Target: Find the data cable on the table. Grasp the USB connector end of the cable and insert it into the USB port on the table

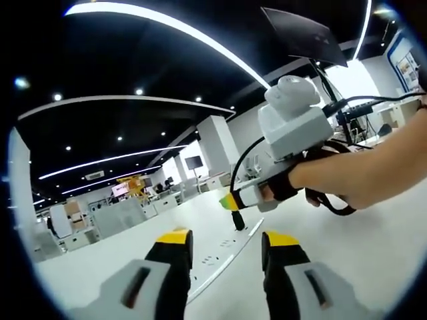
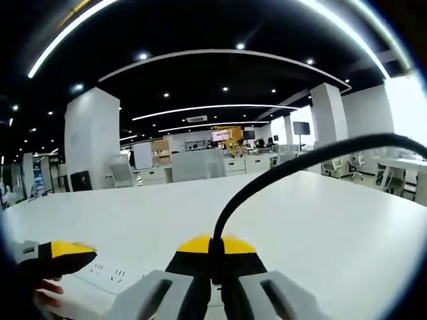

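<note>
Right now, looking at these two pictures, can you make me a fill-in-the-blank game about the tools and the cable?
1. The right tool is ____ on the black cable.
2. The left tool has its jaws ____.
3. Both tools have ____ tips.
4. The power strip lies on a ____ table.

Missing words: shut; open; yellow; white.
</note>
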Demonstrator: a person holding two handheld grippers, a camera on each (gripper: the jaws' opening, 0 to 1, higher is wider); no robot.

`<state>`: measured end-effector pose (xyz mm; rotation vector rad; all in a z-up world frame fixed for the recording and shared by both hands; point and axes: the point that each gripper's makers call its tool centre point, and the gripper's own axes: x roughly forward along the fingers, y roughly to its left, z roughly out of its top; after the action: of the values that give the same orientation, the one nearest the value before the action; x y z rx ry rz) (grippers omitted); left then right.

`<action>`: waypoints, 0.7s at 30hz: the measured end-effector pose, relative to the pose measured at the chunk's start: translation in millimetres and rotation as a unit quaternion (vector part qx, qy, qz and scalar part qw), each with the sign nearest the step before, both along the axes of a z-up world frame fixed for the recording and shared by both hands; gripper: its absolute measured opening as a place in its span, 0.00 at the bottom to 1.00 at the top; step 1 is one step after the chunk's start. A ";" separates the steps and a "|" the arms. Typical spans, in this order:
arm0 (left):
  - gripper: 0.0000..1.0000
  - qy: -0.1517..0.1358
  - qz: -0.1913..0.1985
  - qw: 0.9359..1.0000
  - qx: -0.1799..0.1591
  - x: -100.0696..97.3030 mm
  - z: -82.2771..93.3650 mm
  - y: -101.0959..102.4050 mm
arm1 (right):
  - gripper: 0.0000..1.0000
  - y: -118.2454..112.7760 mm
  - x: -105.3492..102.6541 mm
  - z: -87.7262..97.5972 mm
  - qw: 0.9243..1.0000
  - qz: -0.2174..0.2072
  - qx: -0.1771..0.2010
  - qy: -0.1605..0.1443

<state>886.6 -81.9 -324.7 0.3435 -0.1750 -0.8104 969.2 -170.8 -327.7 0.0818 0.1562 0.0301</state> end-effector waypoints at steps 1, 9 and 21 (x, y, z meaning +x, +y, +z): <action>0.43 0.000 -0.002 1.000 0.001 -1.1 -0.3 -0.9 | 0.05 -0.4 0.1 0.0 1.000 0.001 0.002 0.001; 0.43 0.003 -0.010 1.000 0.001 -6.2 -0.8 -2.2 | 0.06 2.0 0.3 -0.9 1.000 0.014 -0.016 -0.003; 0.44 0.007 -0.004 1.000 0.004 -6.5 -2.2 0.7 | 0.10 0.2 -2.9 2.7 0.999 0.021 -0.032 0.004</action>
<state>880.0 -81.2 -326.8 0.3436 -0.1598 -0.8224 966.3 -170.6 -325.0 0.0148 0.1672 0.0673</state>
